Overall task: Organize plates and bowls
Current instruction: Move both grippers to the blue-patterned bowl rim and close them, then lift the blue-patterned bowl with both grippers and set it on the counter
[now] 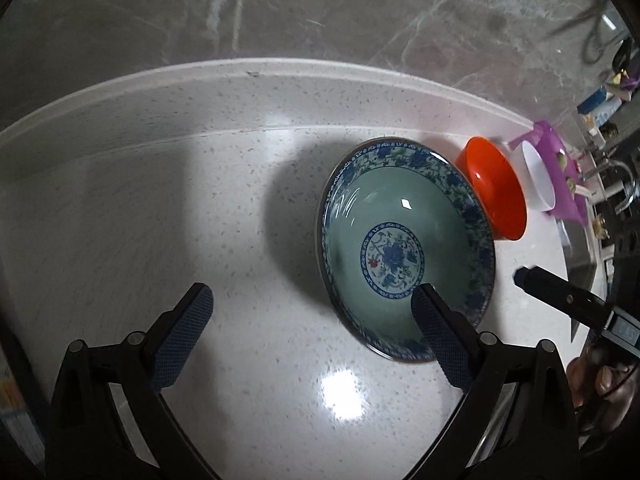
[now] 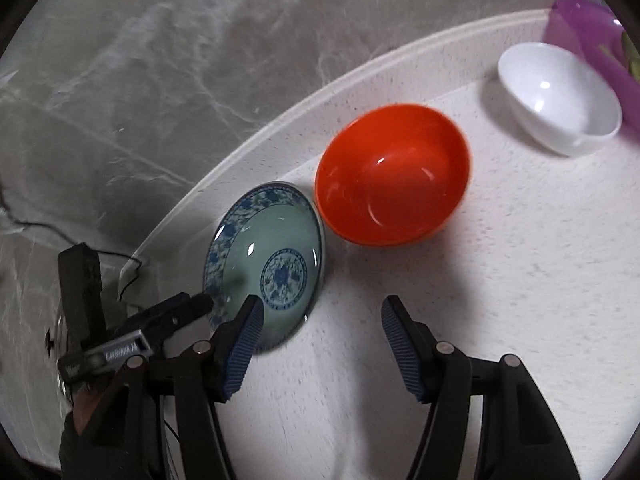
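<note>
A green bowl with a blue floral rim (image 1: 404, 236) (image 2: 268, 264) sits on the white speckled counter (image 1: 200, 220). An orange bowl (image 1: 496, 188) (image 2: 394, 178) stands right beside it, and a white bowl (image 1: 538, 180) (image 2: 560, 96) stands further right. My left gripper (image 1: 312, 304) is open and empty; its right finger (image 1: 438, 328) hangs over the green bowl's near rim. My right gripper (image 2: 322, 316) is open and empty, with its left finger (image 2: 244, 344) over the green bowl's near edge.
A purple container (image 1: 556, 168) (image 2: 588, 44) stands behind the white bowl. A raised counter lip (image 1: 256, 80) and a grey marble wall (image 2: 140, 60) run along the back. The right gripper's finger shows at the right of the left wrist view (image 1: 560, 296). A black cable (image 2: 132, 264) lies by the wall.
</note>
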`<act>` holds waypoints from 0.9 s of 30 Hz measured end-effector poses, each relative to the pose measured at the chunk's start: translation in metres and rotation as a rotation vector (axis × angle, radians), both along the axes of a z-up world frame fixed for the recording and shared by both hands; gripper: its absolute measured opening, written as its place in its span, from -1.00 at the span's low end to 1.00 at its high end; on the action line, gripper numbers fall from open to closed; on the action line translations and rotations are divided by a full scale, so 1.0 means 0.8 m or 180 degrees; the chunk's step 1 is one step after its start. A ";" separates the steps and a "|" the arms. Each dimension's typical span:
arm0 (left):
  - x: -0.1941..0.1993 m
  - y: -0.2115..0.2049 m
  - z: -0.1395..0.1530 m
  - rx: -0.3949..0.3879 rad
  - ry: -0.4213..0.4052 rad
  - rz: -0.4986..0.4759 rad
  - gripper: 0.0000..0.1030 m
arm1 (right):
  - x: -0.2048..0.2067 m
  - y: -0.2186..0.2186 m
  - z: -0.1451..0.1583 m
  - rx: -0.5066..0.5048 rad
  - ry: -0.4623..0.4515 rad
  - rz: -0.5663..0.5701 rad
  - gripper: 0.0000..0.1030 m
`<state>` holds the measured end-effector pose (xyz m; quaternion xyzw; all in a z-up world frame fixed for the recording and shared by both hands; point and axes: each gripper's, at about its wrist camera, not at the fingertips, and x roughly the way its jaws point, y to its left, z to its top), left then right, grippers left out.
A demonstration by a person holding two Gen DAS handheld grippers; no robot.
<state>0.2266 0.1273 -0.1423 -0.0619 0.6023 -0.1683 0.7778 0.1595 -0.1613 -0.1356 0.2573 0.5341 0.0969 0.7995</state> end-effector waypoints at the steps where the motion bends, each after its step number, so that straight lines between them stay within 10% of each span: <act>1: 0.003 -0.003 -0.003 0.0030 0.0007 -0.0043 0.78 | 0.003 0.006 -0.002 -0.0022 -0.0003 0.0000 0.27; 5: 0.011 -0.017 -0.021 0.0112 0.0065 -0.0171 0.27 | 0.011 0.020 -0.012 -0.0081 0.0023 -0.0025 0.14; 10: 0.022 -0.025 -0.034 0.0162 0.0071 -0.0209 0.15 | 0.023 0.025 -0.028 -0.0120 0.0114 -0.0111 -0.08; 17: 0.026 -0.030 -0.048 0.0013 0.0135 -0.0267 -0.57 | 0.039 0.040 -0.044 -0.0174 0.0210 -0.0008 -0.71; 27: 0.004 -0.043 -0.038 0.0052 0.0037 -0.0315 -0.68 | 0.039 0.050 -0.040 -0.0304 0.0202 0.0126 -0.76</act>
